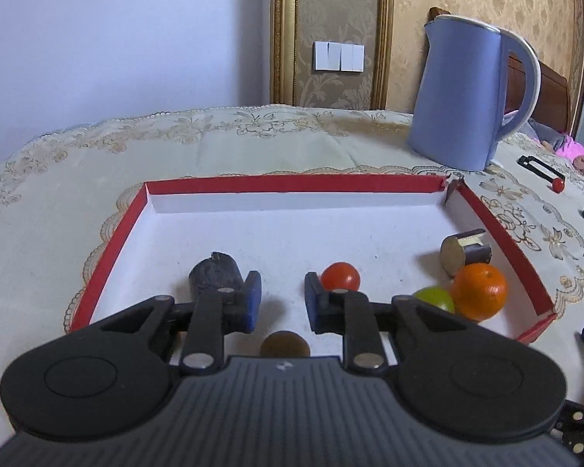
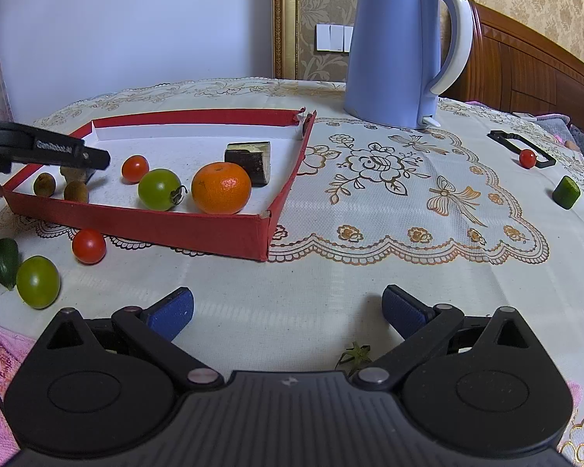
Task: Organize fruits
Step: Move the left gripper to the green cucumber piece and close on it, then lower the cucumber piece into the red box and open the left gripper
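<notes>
Left wrist view: left gripper [image 1: 283, 295] at lower centre, over the red tray [image 1: 292, 183]; jaws nearly together, narrow gap, nothing held. In the tray: red tomato [image 1: 340, 276] just past the right pad, orange [image 1: 479, 292] and green tomato [image 1: 434, 299] touching at right. Right wrist view: right gripper [image 2: 288, 311] wide open, empty, over the tablecloth [image 2: 370, 233]. Loose red tomato [image 2: 88, 246] outside the tray, lower left.

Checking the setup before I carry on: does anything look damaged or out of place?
Yes. The red tray's far right corner is torn open, its walls parted. A loose green stem lies on the cloth by the right hand-held gripper. Nothing looks spilled.
</notes>
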The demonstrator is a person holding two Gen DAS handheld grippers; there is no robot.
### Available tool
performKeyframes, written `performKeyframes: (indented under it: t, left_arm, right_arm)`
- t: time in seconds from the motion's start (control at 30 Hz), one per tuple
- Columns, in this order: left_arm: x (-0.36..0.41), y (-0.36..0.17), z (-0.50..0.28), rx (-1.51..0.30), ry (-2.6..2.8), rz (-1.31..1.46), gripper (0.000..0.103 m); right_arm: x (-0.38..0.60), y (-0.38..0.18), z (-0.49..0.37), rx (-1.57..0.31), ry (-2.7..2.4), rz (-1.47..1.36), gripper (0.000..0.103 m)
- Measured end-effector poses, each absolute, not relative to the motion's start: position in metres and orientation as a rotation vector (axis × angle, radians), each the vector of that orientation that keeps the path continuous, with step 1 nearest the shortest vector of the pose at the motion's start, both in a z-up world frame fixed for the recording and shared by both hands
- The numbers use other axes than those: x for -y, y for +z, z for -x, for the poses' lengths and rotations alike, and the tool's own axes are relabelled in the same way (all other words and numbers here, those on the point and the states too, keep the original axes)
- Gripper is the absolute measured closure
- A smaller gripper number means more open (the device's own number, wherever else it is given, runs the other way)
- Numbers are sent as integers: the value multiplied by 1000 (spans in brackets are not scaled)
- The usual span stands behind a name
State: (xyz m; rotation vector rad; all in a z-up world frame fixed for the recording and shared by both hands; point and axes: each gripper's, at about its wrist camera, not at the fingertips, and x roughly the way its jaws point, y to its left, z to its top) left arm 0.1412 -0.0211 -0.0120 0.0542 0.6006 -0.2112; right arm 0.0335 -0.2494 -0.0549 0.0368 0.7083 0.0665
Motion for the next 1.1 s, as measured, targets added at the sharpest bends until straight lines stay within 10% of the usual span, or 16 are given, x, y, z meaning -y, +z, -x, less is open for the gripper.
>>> performKeyframes:
  t: [1.1]
  left_arm:
    - [-27,-31,-39,-654,-343,28,68]
  right_arm:
    - [249,-55,-33,-708,66,-37,0]
